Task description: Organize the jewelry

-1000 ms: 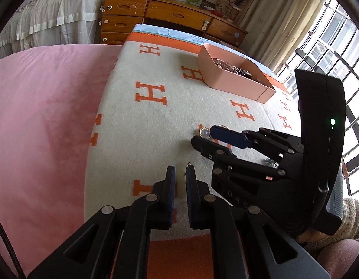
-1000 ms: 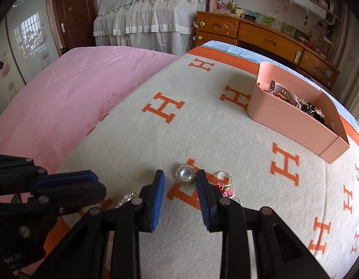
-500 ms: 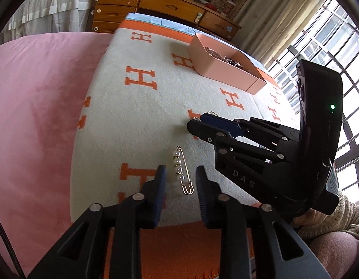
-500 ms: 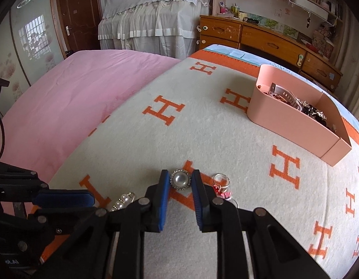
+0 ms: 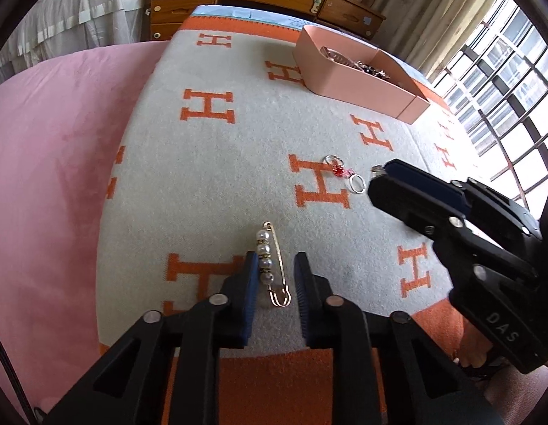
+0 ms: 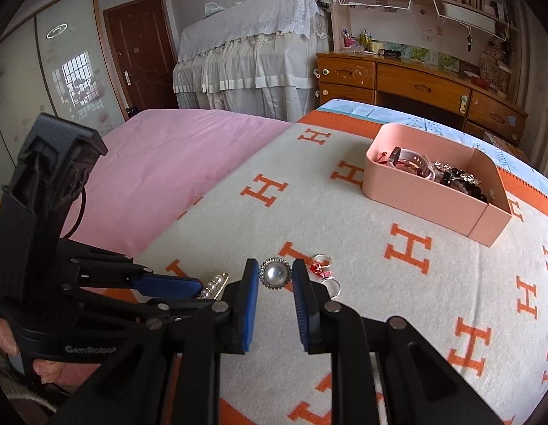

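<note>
A gold pearl pin (image 5: 271, 269) lies on the cream blanket between the pads of my open left gripper (image 5: 275, 271); it also shows in the right wrist view (image 6: 213, 286). A round pearl brooch (image 6: 274, 273) sits between the pads of my right gripper (image 6: 274, 276), which is shut on it and lifted. Two silver rings with red and pink stones (image 5: 345, 173) lie on the blanket, also seen in the right wrist view (image 6: 325, 271). A pink tray (image 6: 426, 205) with several jewelry pieces stands at the far right; the left wrist view shows it too (image 5: 348, 78).
The cream blanket with orange H marks (image 6: 345, 212) covers a pink bed (image 6: 160, 173). A wooden dresser (image 6: 415, 85) stands behind the bed. A lace-covered piece of furniture (image 6: 245, 53) stands at the back. Barred windows (image 5: 504, 81) are at the right.
My left gripper has opened wider around the pearl pin and drawn back. My right gripper has closed on the brooch and risen with it, leaving the rings on the blanket.
</note>
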`<state>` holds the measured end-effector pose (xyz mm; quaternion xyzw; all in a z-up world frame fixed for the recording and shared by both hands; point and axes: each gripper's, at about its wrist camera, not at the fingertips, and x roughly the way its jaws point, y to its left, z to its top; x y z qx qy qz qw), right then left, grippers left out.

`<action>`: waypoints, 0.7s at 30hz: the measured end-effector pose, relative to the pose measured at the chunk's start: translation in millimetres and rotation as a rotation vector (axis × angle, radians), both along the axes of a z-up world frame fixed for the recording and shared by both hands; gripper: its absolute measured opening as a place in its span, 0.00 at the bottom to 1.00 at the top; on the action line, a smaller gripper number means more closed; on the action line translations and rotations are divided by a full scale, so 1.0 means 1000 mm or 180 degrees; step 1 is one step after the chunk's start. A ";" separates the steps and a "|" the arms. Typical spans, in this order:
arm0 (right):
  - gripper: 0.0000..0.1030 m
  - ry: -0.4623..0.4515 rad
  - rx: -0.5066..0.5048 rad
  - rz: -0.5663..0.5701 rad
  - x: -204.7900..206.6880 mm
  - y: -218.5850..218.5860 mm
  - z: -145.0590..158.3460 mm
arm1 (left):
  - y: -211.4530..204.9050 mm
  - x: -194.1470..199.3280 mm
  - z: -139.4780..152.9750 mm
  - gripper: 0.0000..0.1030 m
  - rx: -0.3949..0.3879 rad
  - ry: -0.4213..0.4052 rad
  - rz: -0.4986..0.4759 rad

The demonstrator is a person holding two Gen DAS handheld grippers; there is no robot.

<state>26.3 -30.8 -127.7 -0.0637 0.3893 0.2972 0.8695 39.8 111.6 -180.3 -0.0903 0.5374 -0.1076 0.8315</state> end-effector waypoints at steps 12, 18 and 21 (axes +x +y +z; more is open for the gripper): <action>0.19 -0.0007 0.0322 -0.0133 0.014 -0.047 0.014 | -0.026 0.017 0.049 0.05 -0.0128 -0.0239 0.0019; 0.19 -0.0182 0.0437 -0.0298 0.035 -0.077 0.044 | -0.056 0.059 0.120 0.05 -0.0032 -0.0782 -0.0167; 0.19 -0.0201 0.0505 -0.0414 0.057 -0.092 0.061 | -0.072 0.089 0.143 0.05 0.0007 -0.0996 -0.0217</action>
